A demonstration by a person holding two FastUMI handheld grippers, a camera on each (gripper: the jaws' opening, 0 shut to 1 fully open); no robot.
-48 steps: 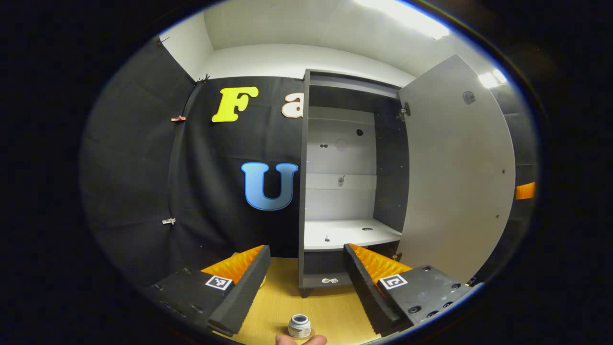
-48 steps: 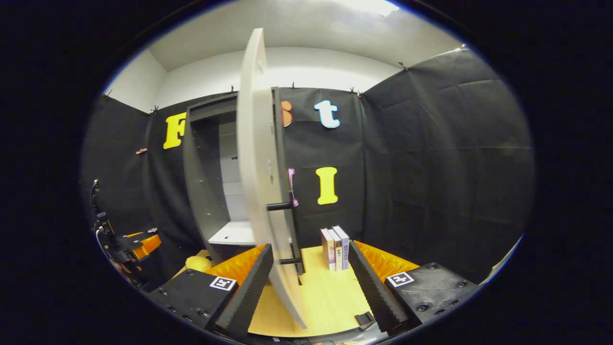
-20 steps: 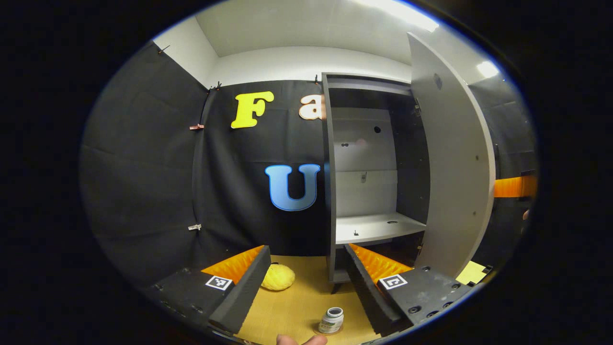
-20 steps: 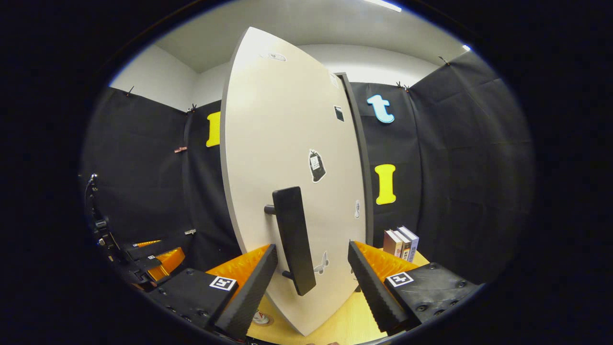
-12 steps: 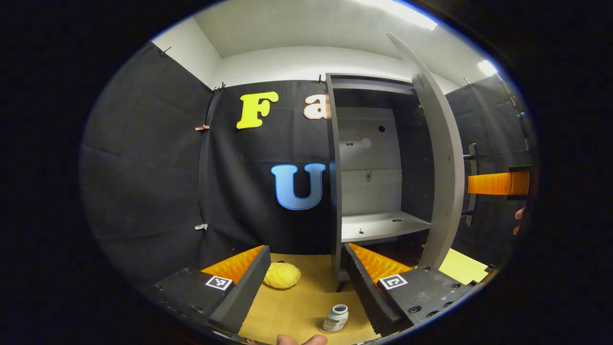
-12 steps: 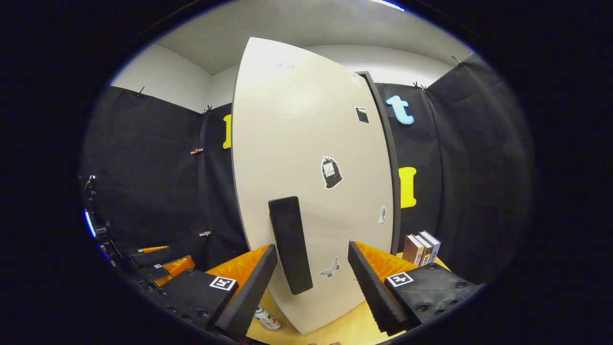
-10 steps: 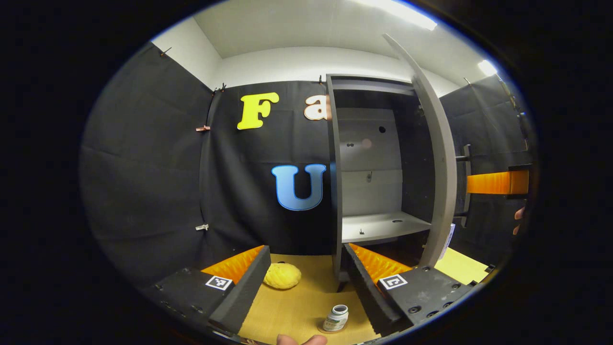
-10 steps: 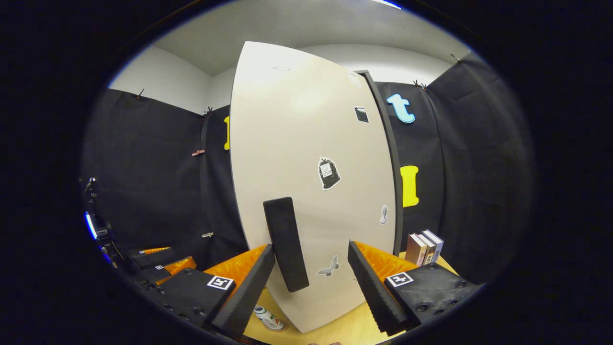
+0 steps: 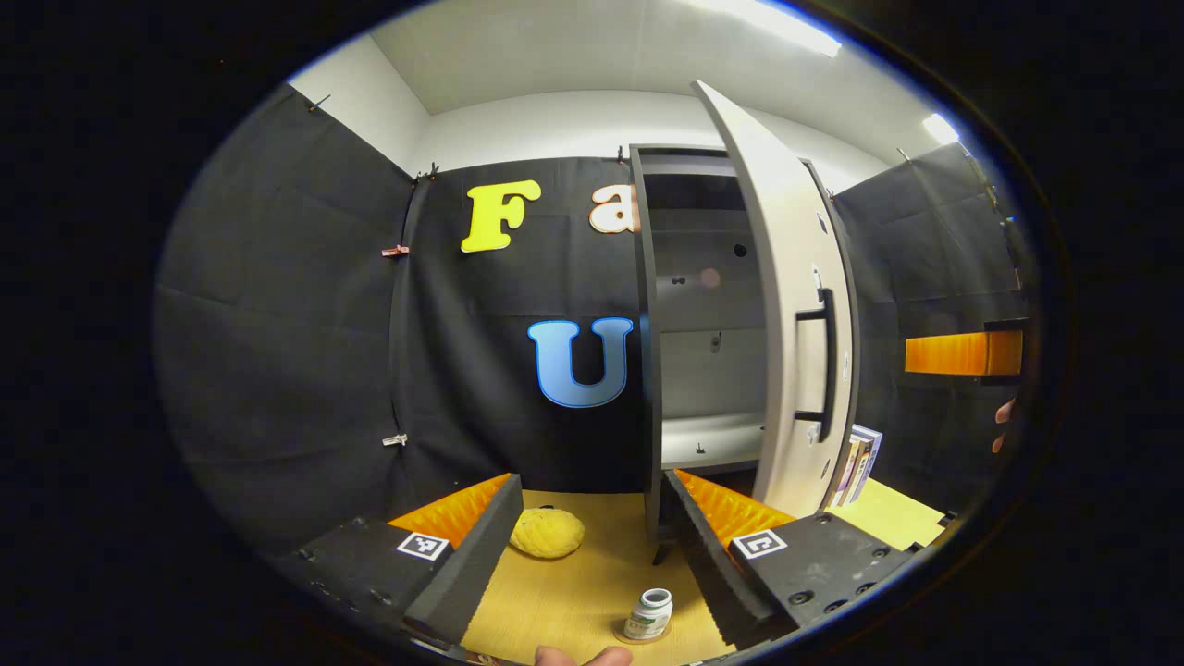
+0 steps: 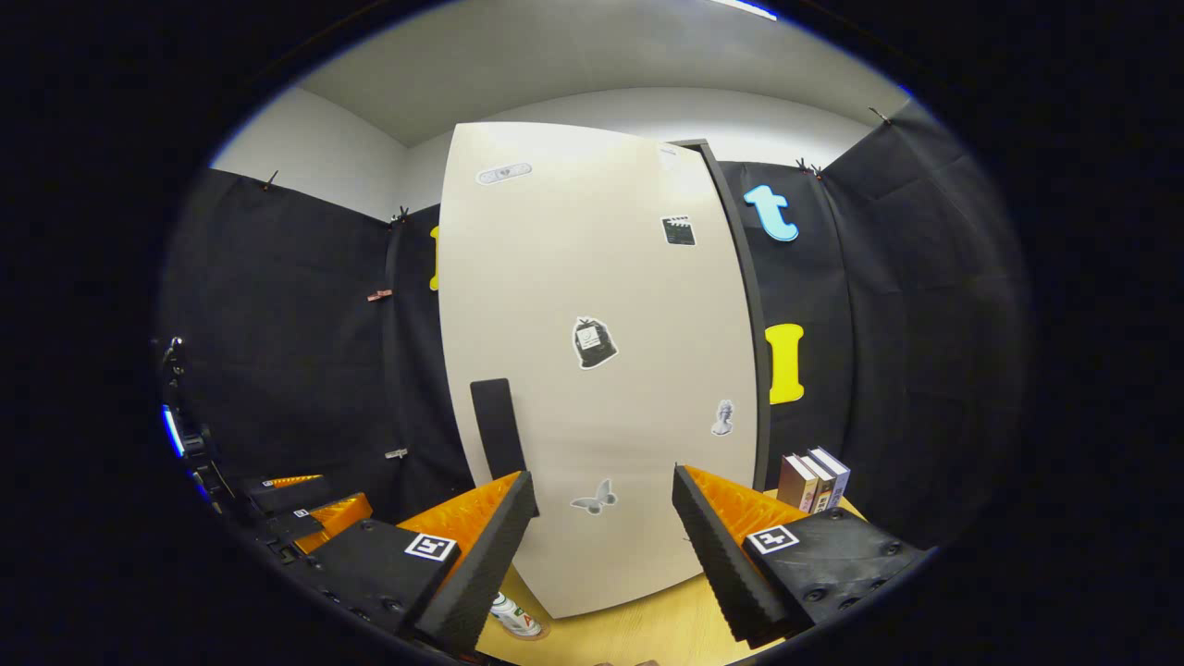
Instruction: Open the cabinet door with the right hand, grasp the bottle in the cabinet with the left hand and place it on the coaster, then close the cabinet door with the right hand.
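Nearest in the left gripper view, the left gripper [image 9: 592, 546] hangs over the worktop [image 9: 573, 592] with its jaws spread and nothing between them. Just beyond them the bottle [image 9: 649, 614] stands upright on the coaster [image 9: 625, 638] — so the fetching and placing look done. A yellow lumpy object [image 9: 547, 533] lies farther back, to the left. Behind that stands the cabinet [image 9: 647, 351], its door [image 9: 786, 324] swung most of the way shut, with a gap left on the handle [image 9: 826, 363] side.

In the right gripper view, the right gripper [image 10: 601, 532] faces the door's outer face, jaws spread, pinching nothing. I judge that only the last push to shut remains.

Whether either finger touches the door panel cannot be told. The coaster is largely hidden under the bottle, the cabinet's shelf is partly screened by the door, and some books [image 10: 814, 479] stand far right.
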